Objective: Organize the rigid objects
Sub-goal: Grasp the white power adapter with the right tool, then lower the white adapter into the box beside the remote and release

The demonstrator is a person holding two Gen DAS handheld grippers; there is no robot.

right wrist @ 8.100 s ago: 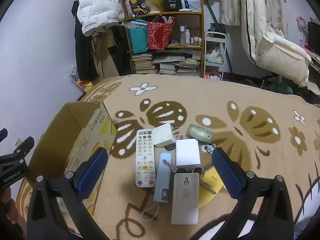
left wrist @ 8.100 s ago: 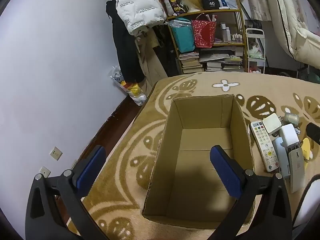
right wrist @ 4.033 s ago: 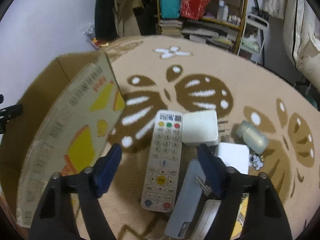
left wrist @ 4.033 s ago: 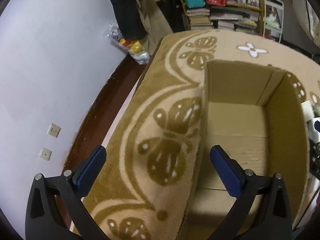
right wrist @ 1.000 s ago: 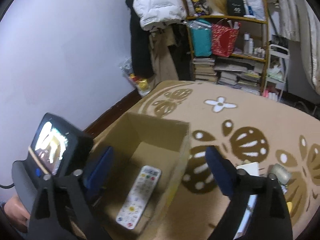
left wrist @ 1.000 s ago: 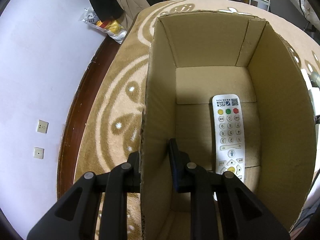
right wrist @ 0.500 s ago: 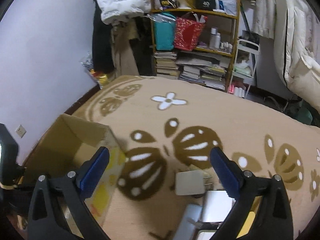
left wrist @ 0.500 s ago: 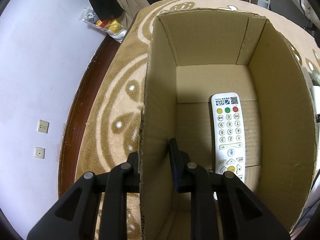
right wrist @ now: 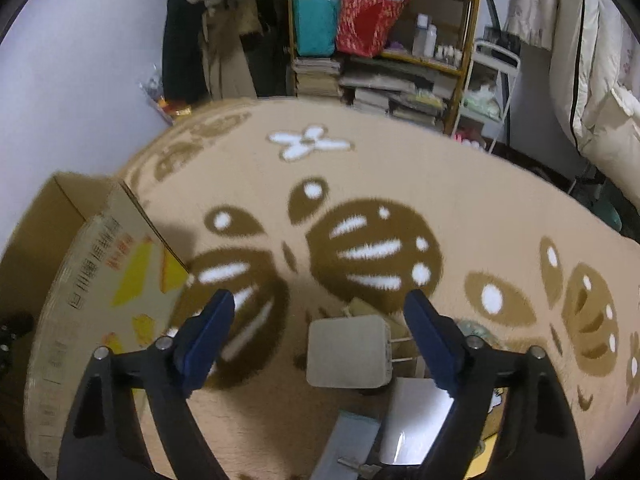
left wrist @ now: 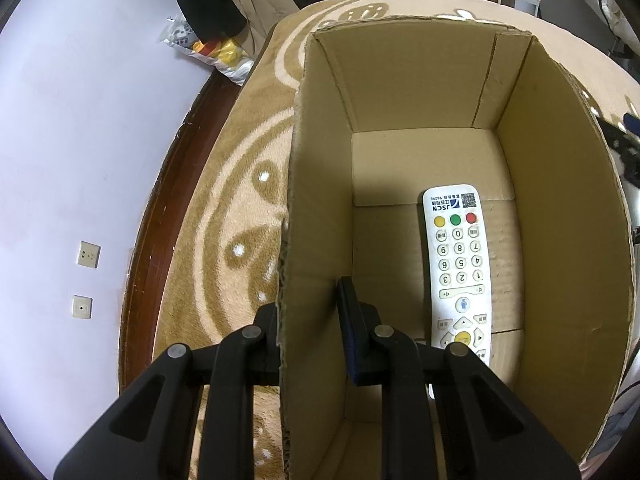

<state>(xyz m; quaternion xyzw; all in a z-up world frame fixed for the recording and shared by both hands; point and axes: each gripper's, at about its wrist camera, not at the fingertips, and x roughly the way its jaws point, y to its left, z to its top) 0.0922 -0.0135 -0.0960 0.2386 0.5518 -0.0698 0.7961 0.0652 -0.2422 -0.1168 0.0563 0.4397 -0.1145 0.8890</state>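
Observation:
My left gripper is shut on the left wall of the open cardboard box, one finger outside and one inside. A white remote control lies face up on the box floor. My right gripper is open and empty above the rug, with a white plug adapter lying between its fingers. The box's printed side shows at the left of the right wrist view. A white block and a light blue case lie just below the adapter.
The box stands on a beige rug with brown butterfly patterns. A purple wall with sockets runs to the left. A cluttered wooden shelf with books and bags stands behind the rug, with hanging coats beside it.
My right gripper has swung away from the box and down toward the objects on the rug, now straddling the white adapter. My left gripper still clamps the box wall; the remote has not moved.

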